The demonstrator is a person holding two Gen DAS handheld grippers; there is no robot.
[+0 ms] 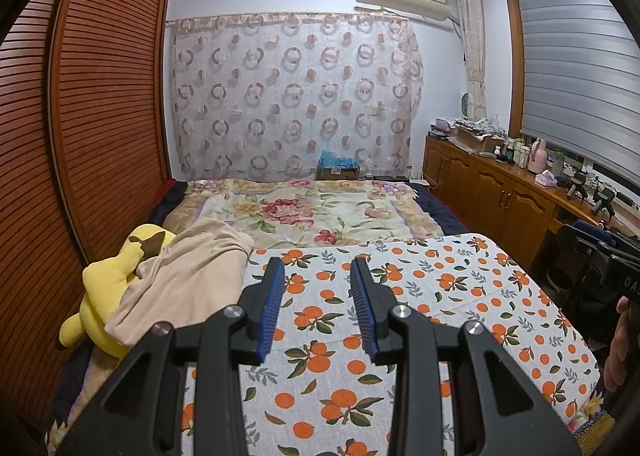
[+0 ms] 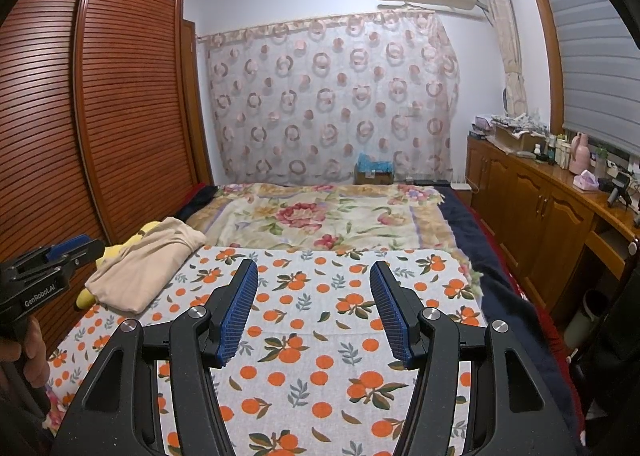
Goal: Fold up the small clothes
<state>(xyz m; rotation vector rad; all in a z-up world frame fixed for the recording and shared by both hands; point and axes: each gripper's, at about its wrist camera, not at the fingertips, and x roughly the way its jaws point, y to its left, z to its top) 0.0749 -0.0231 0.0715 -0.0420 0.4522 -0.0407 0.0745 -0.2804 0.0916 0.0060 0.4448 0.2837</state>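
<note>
The orange-print cloth point(image 2: 320, 336) is lying flat across the near end of the bed, and everything here is placed against it. Its far edge is meeting the floral blanket point(image 2: 320, 216), its right edge is running alongside a dark blue cover point(image 2: 496, 280) that is dropping toward the wooden cabinets point(image 2: 532, 216), and its left edge is sitting close to the slatted wardrobe point(image 2: 120, 116). The beige garment point(image 1: 188, 276) is lying bunched at the cloth's far-left corner, overlapping that edge and resting partly on a yellow plush toy point(image 1: 104, 288). The left gripper point(image 1: 318, 268) is hovering over the cloth's left half with its jaws parted and nothing between them; the right gripper point(image 2: 314, 272) is hovering over the middle, spread wider, also empty. Most of the cloth ahead of both is lying bare. The left wrist view is showing the toy's body and dark-tipped ear, which the right wrist view is mostly hiding behind the garment; the right wrist view is showing the cloth's right border.
</note>
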